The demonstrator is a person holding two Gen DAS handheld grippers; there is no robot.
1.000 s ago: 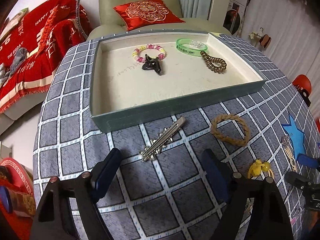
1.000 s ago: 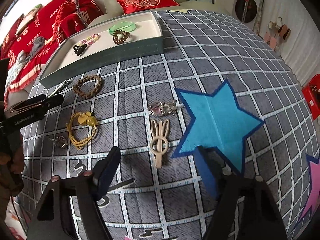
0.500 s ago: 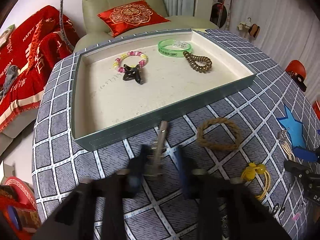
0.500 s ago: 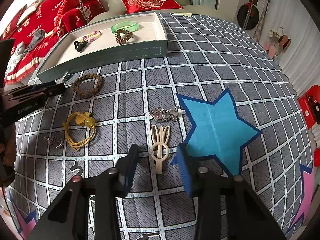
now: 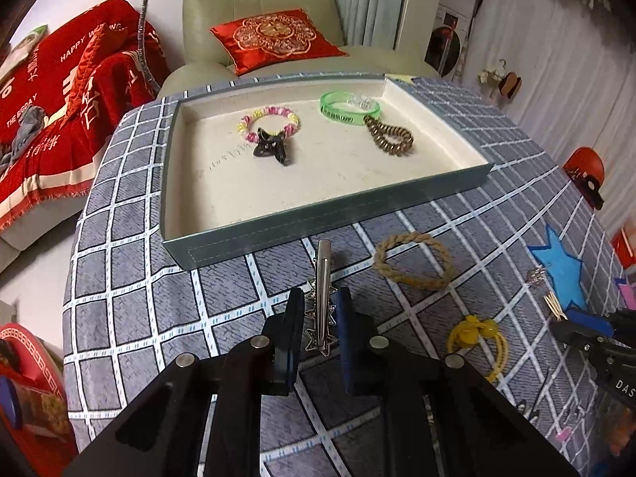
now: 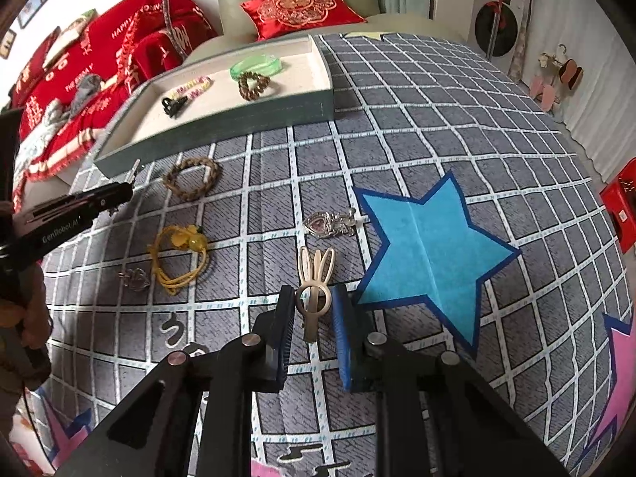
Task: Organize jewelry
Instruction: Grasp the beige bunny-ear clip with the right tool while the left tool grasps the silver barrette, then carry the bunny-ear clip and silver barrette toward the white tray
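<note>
My left gripper (image 5: 318, 298) is shut on a silver hair clip (image 5: 322, 262) with star trim, which lies on the checked tablecloth just in front of the teal tray (image 5: 318, 218). The clip's long end points toward the tray wall. In the right wrist view, a cream bunny-ear hair clip (image 6: 316, 266) lies between the pads of my right gripper (image 6: 314, 294). Its jaws are closing and the pads meet the clip's round ring. The tray holds a pink bead bracelet (image 5: 269, 124), a black claw clip (image 5: 272, 146), a green bangle (image 5: 349, 107) and a brown coil tie (image 5: 389, 135).
Loose on the cloth are a braided rope tie (image 5: 413, 266), a yellow hair tie (image 5: 477, 338), a heart pendant (image 6: 330, 222) and a small silver charm (image 6: 135, 278). A blue star patch (image 6: 429, 246) lies right of the bunny clip. An armchair and red blankets stand beyond the table.
Both grippers went from wide open to closed, the left around the silver clip, the right around the bunny clip. The silver clip turned from slanted to pointing straight at the tray.
</note>
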